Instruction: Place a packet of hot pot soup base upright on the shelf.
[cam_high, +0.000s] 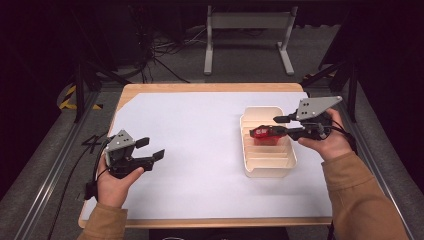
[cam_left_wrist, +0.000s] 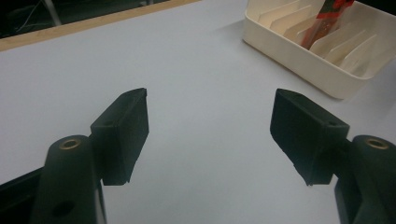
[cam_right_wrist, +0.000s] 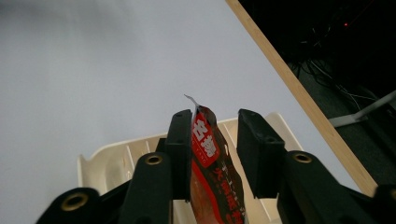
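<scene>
Your right claw (cam_high: 286, 126) hovers over the far half of the cream divided tray (cam_high: 270, 170) on the right of the worktop (cam_high: 200, 145). Its jaws stand parted, and the red packet (cam_right_wrist: 212, 172) sits between them, lying against one jaw with a gap to the other, so nothing is pinched. The packet stands in one of the tray's far slots. Your left claw (cam_high: 150, 148) sits at the near left, well apart from the tray, jaws wide open and empty over the white sheet.
</scene>
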